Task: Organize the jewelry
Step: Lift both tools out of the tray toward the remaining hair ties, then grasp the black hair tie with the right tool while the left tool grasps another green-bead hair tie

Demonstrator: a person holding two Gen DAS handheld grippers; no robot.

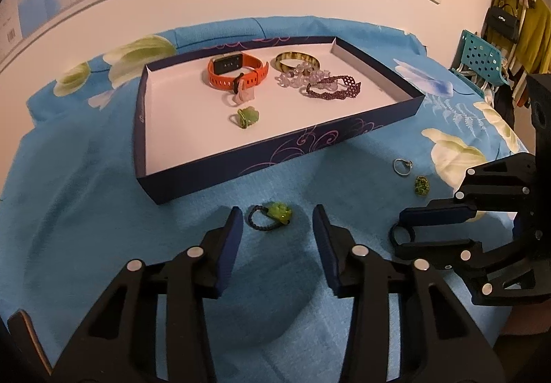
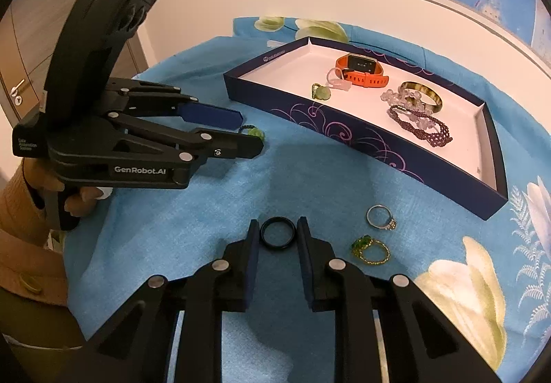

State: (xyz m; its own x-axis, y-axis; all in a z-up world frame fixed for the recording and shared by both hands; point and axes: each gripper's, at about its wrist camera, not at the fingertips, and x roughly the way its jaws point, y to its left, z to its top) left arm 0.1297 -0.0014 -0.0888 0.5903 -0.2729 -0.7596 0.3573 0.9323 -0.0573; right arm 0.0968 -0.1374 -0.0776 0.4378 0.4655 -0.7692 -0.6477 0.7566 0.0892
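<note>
Right between spread fingers (image 2: 303, 238): black ring (image 2: 278, 232).

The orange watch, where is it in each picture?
Left wrist view: the orange watch sits at the far middle of the blue box, left of the bracelets.
Right wrist view: the orange watch lies upper right of centre, at the box's far side.
Shared landmark: the purple beaded bracelet.

One tray (image 1: 385, 114); in it: one orange watch (image 1: 237, 71), three bracelets (image 1: 330, 87), two rings (image 1: 246, 116). On cloth: four rings (image 2: 380, 216). Two grippers (image 1: 275, 221).
</note>
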